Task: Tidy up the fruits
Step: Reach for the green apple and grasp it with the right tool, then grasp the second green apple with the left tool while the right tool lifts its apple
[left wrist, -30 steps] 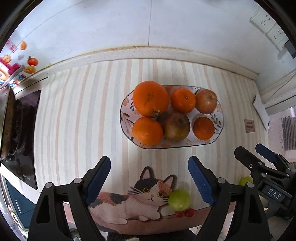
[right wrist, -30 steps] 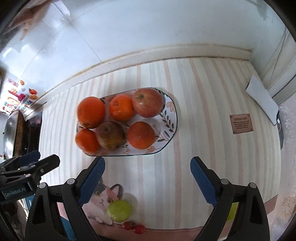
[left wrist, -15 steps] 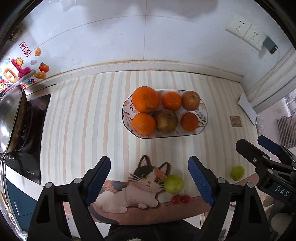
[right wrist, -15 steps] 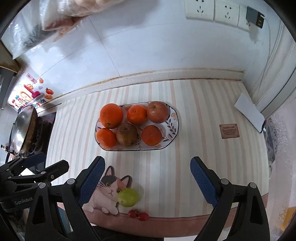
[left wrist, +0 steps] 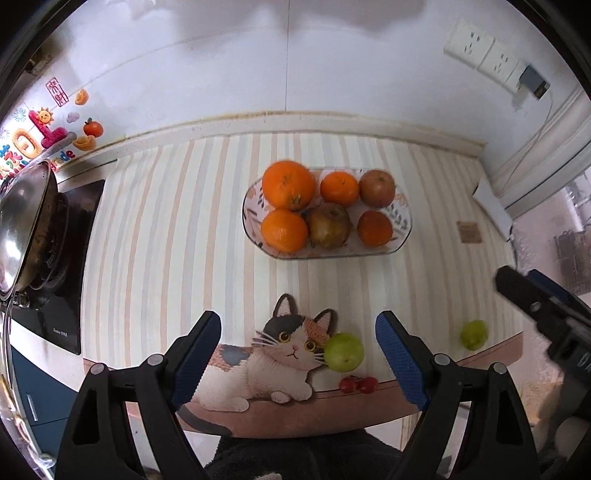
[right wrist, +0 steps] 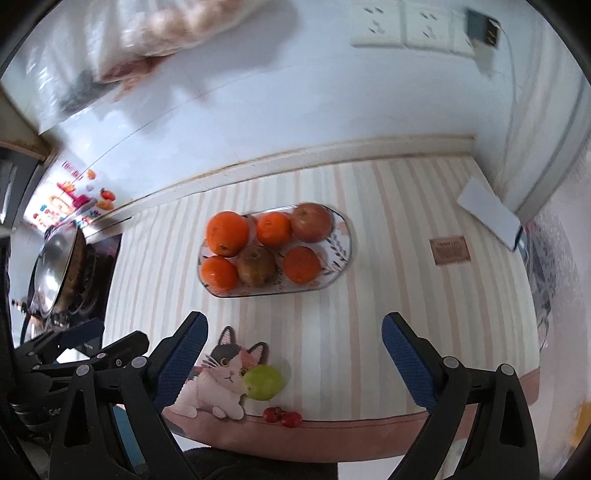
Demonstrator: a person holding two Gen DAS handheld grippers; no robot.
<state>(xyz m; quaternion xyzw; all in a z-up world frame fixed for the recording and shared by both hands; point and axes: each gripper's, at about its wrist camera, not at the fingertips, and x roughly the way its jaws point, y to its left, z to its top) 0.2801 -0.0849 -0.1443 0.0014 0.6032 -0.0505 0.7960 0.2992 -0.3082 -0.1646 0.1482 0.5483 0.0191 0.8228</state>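
Observation:
An oval patterned plate (left wrist: pixel 402 236) (right wrist: pixel 341 254) on the striped counter holds several oranges, a red apple (left wrist: pixel 377 187) (right wrist: pixel 311 222) and a brownish apple (left wrist: pixel 328 226) (right wrist: pixel 256 266). My left gripper (left wrist: pixel 298 345) hangs open high above the counter's front edge, nothing between its blue pads. My right gripper (right wrist: pixel 294 350) is open too, equally empty. A green fruit (left wrist: pixel 344 351) (right wrist: pixel 264 382) lies beside a cat picture near the front edge, with two small red fruits (left wrist: pixel 357 384) (right wrist: pixel 282 416) next to it. A smaller green fruit (left wrist: pixel 474 334) lies further right.
A steel wok (left wrist: pixel 22 221) (right wrist: pixel 57 266) sits on a stove at the left. A white pad (right wrist: pixel 489 214) lies at the back right corner, near a small brown label (right wrist: pixel 449 251). Wall sockets (left wrist: pixel 480 55) are above. Bagged items (right wrist: pixel 177 29) hang upper left.
Both grippers have risen and pulled back from the plate, so the plate looks smaller and more of the wall and counter edge shows. Both stayed open.

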